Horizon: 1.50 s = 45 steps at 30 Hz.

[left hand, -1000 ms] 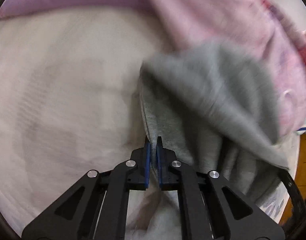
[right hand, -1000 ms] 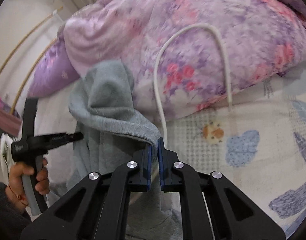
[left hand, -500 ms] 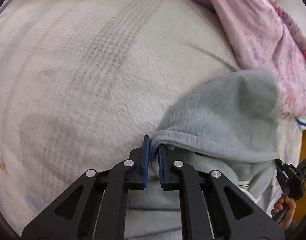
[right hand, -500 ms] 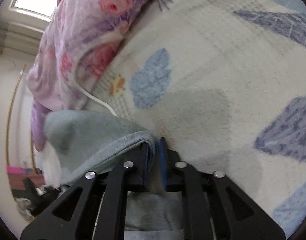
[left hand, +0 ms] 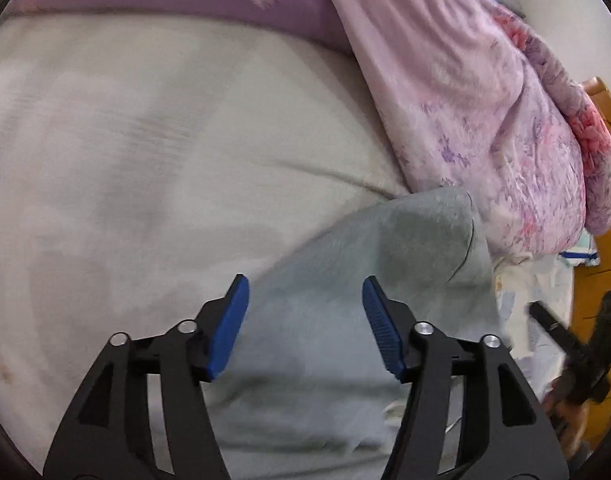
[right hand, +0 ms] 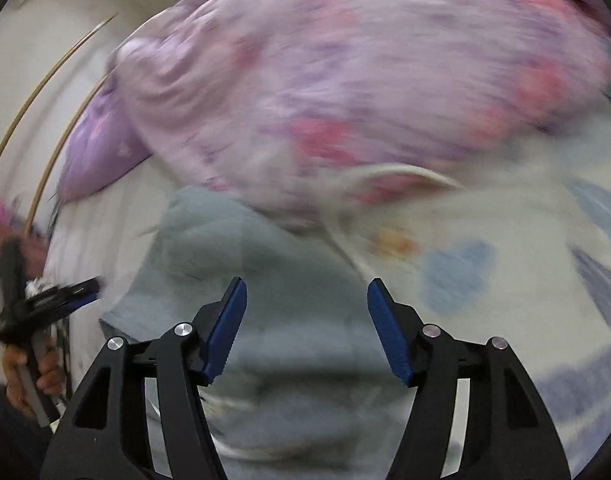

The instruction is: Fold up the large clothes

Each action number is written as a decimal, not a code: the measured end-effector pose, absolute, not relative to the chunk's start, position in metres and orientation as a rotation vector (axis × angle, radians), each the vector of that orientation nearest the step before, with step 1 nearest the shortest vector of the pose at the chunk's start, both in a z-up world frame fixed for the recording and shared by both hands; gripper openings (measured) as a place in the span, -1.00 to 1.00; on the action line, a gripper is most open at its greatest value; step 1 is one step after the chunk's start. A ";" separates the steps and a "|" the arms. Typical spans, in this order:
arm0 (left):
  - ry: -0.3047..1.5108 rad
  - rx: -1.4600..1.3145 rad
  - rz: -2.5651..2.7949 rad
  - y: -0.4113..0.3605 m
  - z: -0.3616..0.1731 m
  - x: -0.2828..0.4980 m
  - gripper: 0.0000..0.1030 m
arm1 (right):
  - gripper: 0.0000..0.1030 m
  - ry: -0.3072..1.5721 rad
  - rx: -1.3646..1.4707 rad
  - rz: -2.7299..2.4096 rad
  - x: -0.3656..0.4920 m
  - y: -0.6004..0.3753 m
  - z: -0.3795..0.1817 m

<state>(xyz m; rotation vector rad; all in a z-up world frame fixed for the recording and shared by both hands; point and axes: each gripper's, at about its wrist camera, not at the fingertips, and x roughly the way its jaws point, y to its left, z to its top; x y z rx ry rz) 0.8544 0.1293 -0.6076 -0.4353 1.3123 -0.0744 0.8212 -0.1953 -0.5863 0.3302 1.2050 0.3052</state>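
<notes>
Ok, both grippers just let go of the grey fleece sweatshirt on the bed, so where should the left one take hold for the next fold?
Probably the grey fleece sweatshirt's left edge, where it lies on the cream blanket. That border runs diagonally just ahead of the left gripper, whose jaws are opening with nothing pinched. Come from the blanket side, sliding one finger under. The far corner against the floral quilt looks crowded.

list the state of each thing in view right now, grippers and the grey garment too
left hand-held gripper: jaws opening, gripping nothing
right hand-held gripper: jaws opening, gripping nothing
grey garment: released, lying folded over on the bed
floral quilt: bunched up behind the garment
white cable: looped loose against the quilt
</notes>
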 end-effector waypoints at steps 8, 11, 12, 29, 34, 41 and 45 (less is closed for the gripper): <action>1.336 -0.151 -0.080 0.071 -0.650 0.900 0.26 | 0.17 1.229 0.143 0.351 0.868 -0.151 -0.627; 1.303 0.006 -0.092 0.053 -0.655 0.896 -0.12 | -0.45 1.233 0.179 0.403 0.871 -0.147 -0.635; 1.292 0.009 -0.121 0.051 -0.653 0.894 -0.53 | -0.90 1.238 0.177 0.417 0.871 -0.144 -0.636; 1.043 -0.196 -0.177 0.078 -0.544 0.656 -0.87 | -0.92 0.974 0.195 0.417 0.630 -0.157 -0.547; 1.196 -0.264 -0.160 0.078 -0.576 0.567 -0.87 | -0.92 1.091 0.235 0.356 0.556 -0.156 -0.575; 1.345 -0.341 -0.079 0.085 -0.618 0.516 -0.86 | -0.90 1.187 0.317 0.272 0.520 -0.161 -0.598; 1.311 -0.459 -0.080 0.097 -0.600 0.509 -0.86 | -0.75 1.242 0.389 0.242 0.510 -0.170 -0.592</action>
